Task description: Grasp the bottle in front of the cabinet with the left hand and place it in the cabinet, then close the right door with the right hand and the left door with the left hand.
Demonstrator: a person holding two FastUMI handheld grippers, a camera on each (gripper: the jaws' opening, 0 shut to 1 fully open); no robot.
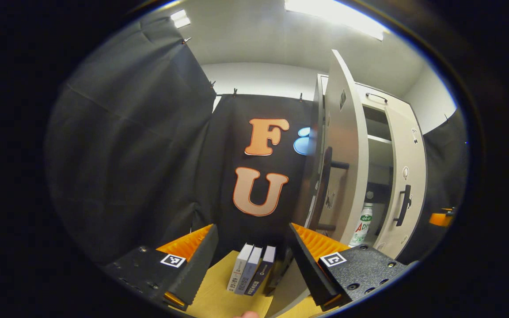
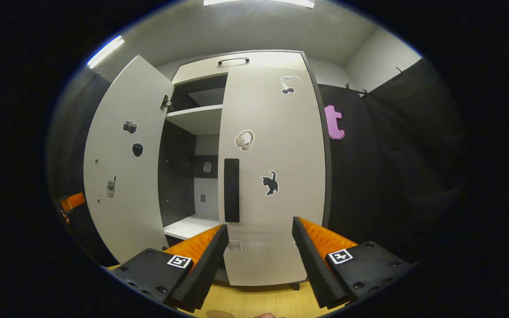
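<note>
In the left gripper view the left gripper point(image 1: 252, 260) hangs with its fingers spread wide and nothing between them, pointed at the black cloth wall beside the cabinet point(image 1: 382, 106). Below it, three books point(image 1: 251, 269) stand upright side by side on a wooden table point(image 1: 212, 296). To the right, the cabinet's left door point(image 1: 343, 154) stands open, seen nearly edge-on, with a dark handle point(image 1: 325, 176) on its face. The bottle point(image 1: 362, 224), white with a green label, stands upright inside the cabinet on the bottom shelf, seen through the gap between the two doors. The right door point(image 1: 409, 185) lies across the right half of the cabinet's front with its own dark handle point(image 1: 404, 205). In the right gripper view the right gripper point(image 2: 259, 256) is also wide open and empty, and it faces the right door point(image 2: 272, 176) squarely from close by. Whether either finger touches the door cannot be told. That door looks shut or very nearly so, and it carries a vertical black handle point(image 2: 231, 190) and several small stickers. The left door point(image 2: 126, 163) swings out to the left, leaving the white shelves point(image 2: 192, 119) and the dark inside of the cabinet on show. An orange part of the other gripper point(image 2: 72, 202) peeks out at the far left, past the open door's edge.
</note>
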